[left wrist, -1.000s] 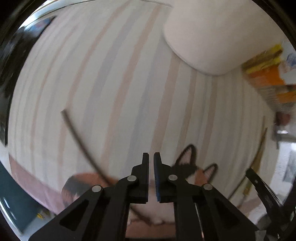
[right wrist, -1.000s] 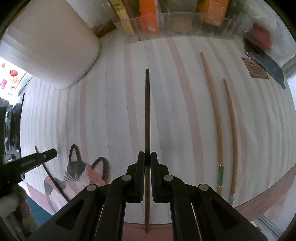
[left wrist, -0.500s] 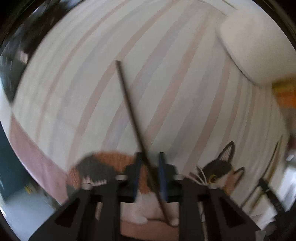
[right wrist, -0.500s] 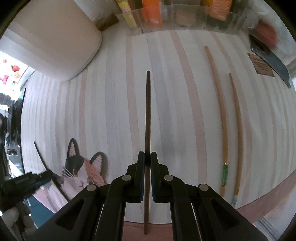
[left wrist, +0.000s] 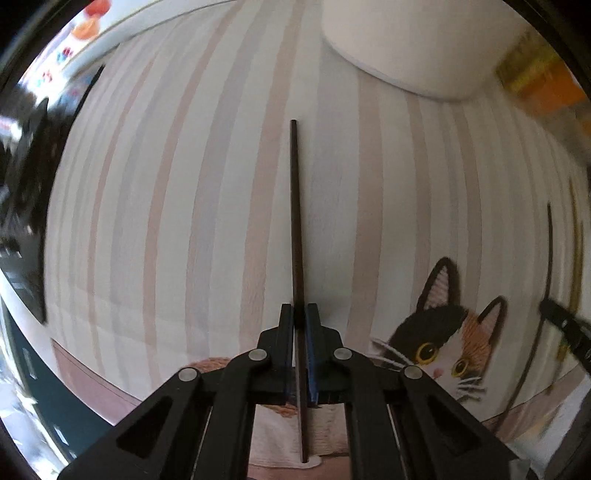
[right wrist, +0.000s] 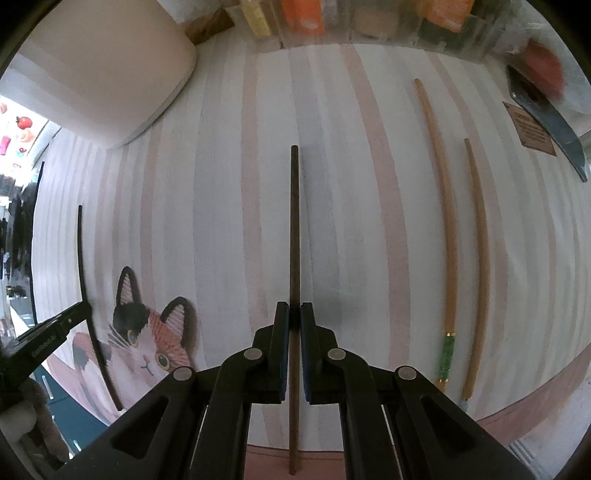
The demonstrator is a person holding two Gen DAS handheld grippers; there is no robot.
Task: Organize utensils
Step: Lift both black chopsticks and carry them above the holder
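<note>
Left tongs (left wrist: 300, 314): clenched on a black chopstick (left wrist: 295, 221), gripped near its lower third; the stick runs straight toward 12 o'clock over the striped cloth (left wrist: 166, 221) covering the bench. Whether the stick touches the cloth cannot be told.

Right tongs (right wrist: 294, 314): clenched on a dark brown chopstick (right wrist: 294, 229), likewise pointing to 12 o'clock, its rear end passing back between the fingers toward 6 o'clock.

Light wooden chopsticks, a pair: the longer one (right wrist: 441, 206) with a green band near its lower end, the plainer one (right wrist: 478, 266) just beside it at 3 o'clock; both lie flat on the cloth, roughly parallel, well apart from the held brown stick.

Cat print (right wrist: 151, 339): on the cloth at 8 o'clock in the right wrist view, at 4 o'clock in the left.

White container (right wrist: 99, 70): at 10 o'clock, on the bench.

Clear bin of packets (right wrist: 369, 26): at 12 o'clock, blurred.
</note>
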